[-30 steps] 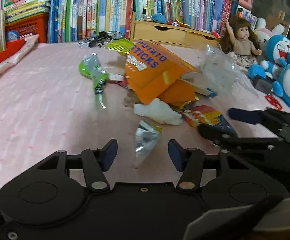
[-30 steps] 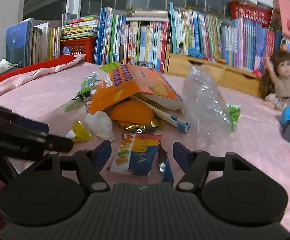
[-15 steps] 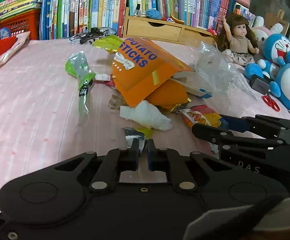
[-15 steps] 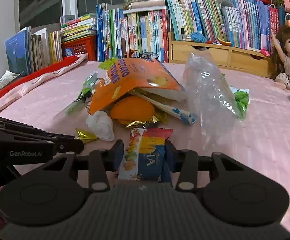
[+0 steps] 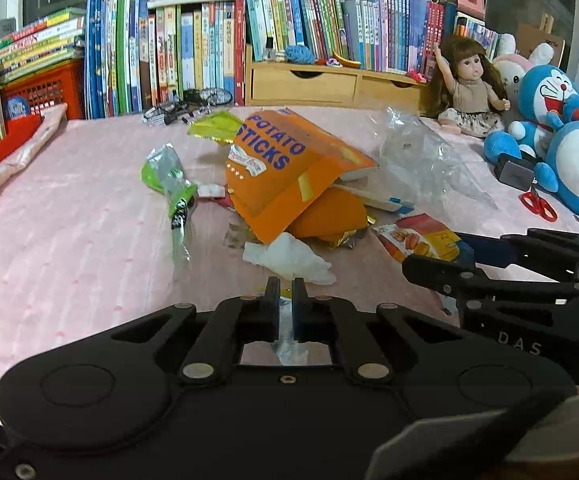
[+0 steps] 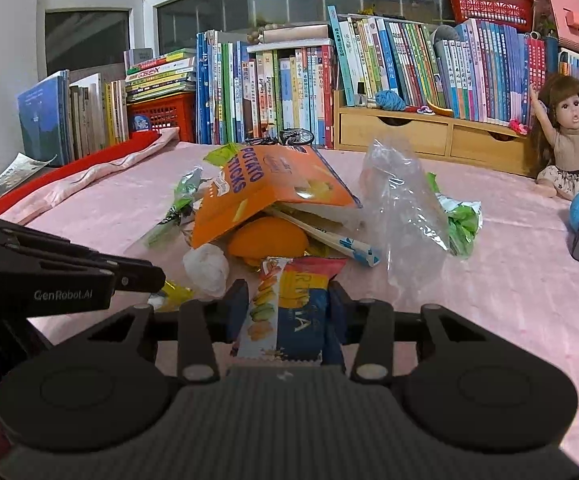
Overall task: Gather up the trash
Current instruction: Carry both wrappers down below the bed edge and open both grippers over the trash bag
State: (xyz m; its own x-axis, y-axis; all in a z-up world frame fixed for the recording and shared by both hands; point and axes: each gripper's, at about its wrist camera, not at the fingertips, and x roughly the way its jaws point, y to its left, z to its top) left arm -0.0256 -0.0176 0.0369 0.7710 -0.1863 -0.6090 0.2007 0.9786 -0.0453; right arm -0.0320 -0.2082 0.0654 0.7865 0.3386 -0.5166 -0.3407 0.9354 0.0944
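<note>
Where left tool (image 5: 285,298) hides its wrapper, right view shows yellow foil (image 6: 175,292)

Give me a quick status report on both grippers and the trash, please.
Left gripper shut on silver wrapper. Right gripper shut on colourful snack packet. Orange potato sticks box, tissue, clear bag uncollected. Nothing blocking.

- A doll (image 5: 471,92) with long brown hair sits at about 2 o'clock on the pink bedcover (image 5: 69,220), one arm raised.
- Two blue-and-white plush toys (image 5: 561,128) lie at 3 o'clock, just beside the doll; a white plush (image 5: 515,72) sits behind them.
- Red-handled scissors (image 5: 537,206) lie in front of the plush toys.
- A row of upright books (image 6: 273,92) fills the back at 12 o'clock.
- A wooden drawer unit (image 6: 421,130) stands below the books.
- A red crate (image 6: 165,114) sits at 10 o'clock.
</note>
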